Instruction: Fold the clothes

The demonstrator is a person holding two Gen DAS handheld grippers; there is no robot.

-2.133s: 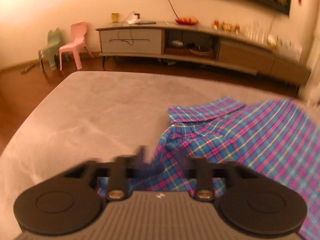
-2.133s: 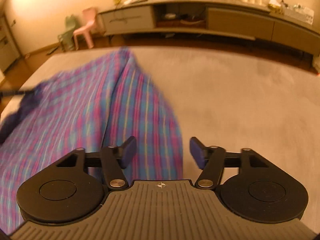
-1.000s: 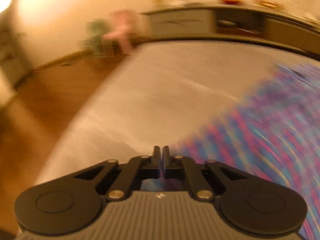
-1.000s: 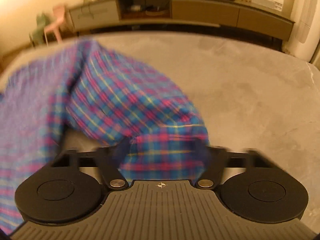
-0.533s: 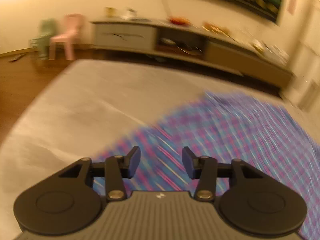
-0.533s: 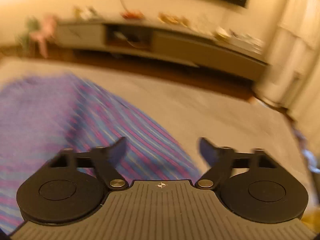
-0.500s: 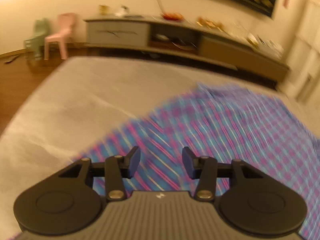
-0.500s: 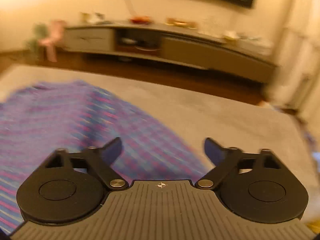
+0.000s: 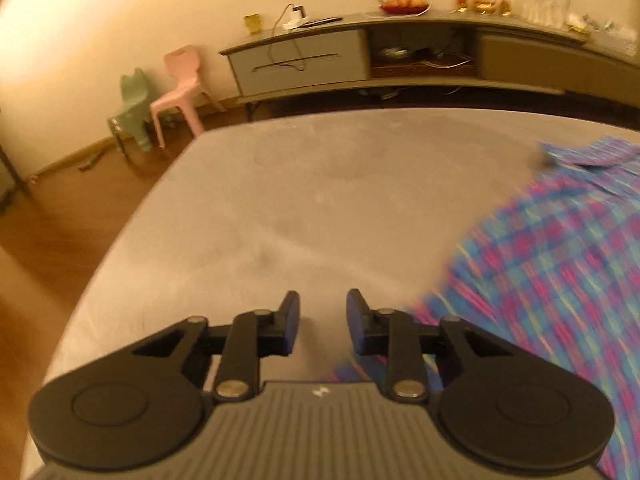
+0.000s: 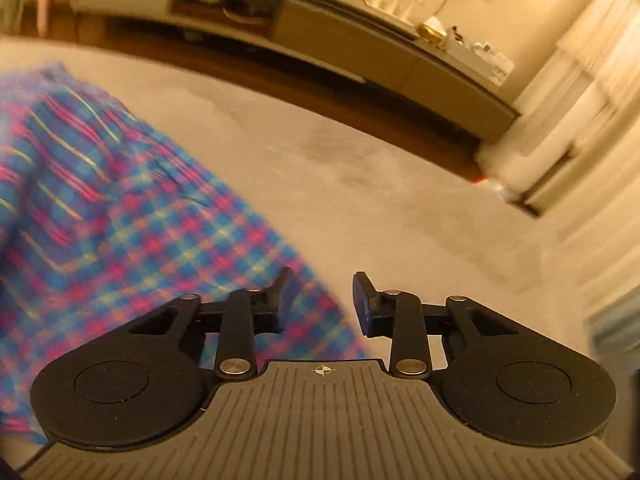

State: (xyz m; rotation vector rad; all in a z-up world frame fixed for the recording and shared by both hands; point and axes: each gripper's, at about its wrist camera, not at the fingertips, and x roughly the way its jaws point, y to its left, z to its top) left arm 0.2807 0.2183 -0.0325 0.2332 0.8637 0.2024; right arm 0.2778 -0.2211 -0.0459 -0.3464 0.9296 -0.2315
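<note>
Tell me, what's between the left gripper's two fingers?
Nothing but bare grey surface: the left gripper, jaws closing, holds nothing; the plaid shirt lies beside it, in the left wrist view.

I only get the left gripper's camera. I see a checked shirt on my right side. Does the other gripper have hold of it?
Observer: No. The right gripper has nothing between its fingers; its jaws are closing on air just past the shirt's edge.
Operator: What's under it then?
Observer: Bare grey bed cover, with the shirt's edge passing below its left finger.
Operator: What's past that side of the bed?
Observer: Pale curtains hanging to the floor at the end of the long cabinet.
</note>
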